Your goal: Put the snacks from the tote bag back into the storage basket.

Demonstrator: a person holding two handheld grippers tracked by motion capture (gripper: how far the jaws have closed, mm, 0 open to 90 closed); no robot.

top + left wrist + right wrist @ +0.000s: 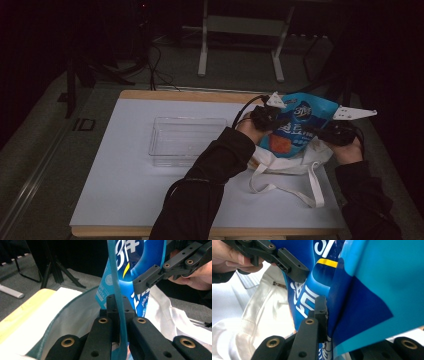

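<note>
Dim room, white bench (125, 200): both grippers, left (270, 116) and right (320, 131), have jaws clamped on a blue pouch (300, 125) above a tote (280, 162). Thin-edge grips risk slipping; the pouch could drop short of the tray (185, 140).

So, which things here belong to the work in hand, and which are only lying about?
In the work:
- blue pouch, pinched at both sides
- left gripper, shut on its edge
- right gripper, shut on the other edge
- white cloth bag under the pouch

Lying about:
- clear plastic tray, apart from the grippers
- white frame on the floor behind the table
</note>
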